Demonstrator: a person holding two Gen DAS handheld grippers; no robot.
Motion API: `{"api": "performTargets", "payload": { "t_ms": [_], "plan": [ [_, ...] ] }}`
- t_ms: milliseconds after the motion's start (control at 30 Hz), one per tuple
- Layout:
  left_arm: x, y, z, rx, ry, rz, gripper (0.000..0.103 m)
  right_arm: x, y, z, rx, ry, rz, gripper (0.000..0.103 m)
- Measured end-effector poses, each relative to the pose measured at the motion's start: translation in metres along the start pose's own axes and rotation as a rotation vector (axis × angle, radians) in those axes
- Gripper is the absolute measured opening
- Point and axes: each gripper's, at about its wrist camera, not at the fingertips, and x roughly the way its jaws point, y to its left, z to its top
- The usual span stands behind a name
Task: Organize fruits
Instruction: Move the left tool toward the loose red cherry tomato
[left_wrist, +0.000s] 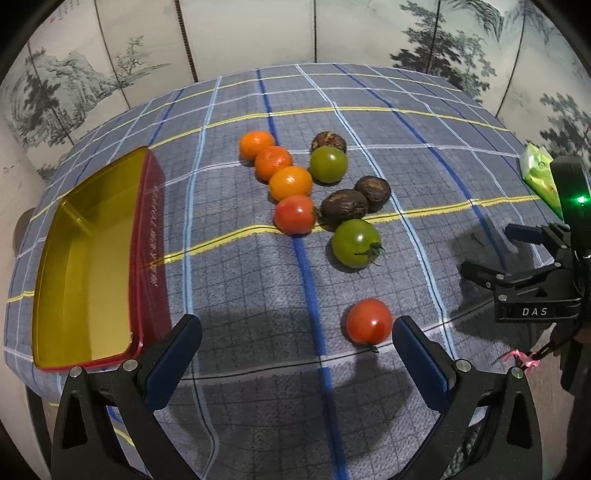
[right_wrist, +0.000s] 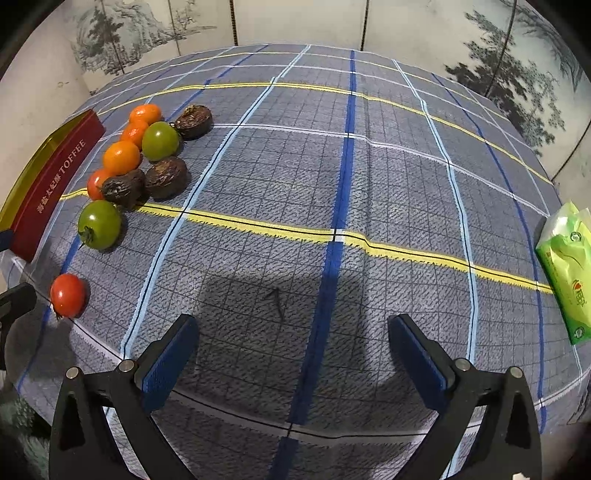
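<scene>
Left wrist view: left gripper (left_wrist: 297, 345), fingers spread and empty, has the lone red tomato (left_wrist: 368, 320) just inside its right finger; right gripper (right_wrist: 293, 347), also spread, is well apart.

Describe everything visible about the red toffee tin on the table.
The toffee tin is a shallow rectangular metal box, red outside with white lettering including "TOFFEE", shiny gold inside. It has no lid on and nothing inside. It sits flat on the plaid tablecloth at the table's left edge, left of the fruit cluster, touching no fruit. Neither pair of tongs touches it.
</scene>
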Motion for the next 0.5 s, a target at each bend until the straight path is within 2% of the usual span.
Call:
{"api": "performTargets", "payload": {
  "t_ms": [67,233,367,500],
  "plan": [
    [0.001,-0.003,0.0,0.008,0.004,-0.004,0.1,0.0,-0.001,-0.001,-0.002,-0.005,0.002,0.103],
    [0.005,-0.008,0.001,0.026,0.027,-0.032,0.087,0.0,0.0,0.0,-0.001,0.001,0.0,0.103],
    [0.011,-0.016,0.003,0.047,0.049,-0.063,0.085,-0.001,-0.001,-0.001,0.001,-0.004,0.001,0.103],
    [0.02,-0.021,0.005,0.055,0.081,-0.087,0.076,-0.001,0.0,-0.002,0.001,-0.011,0.001,0.103]
  ]
}}
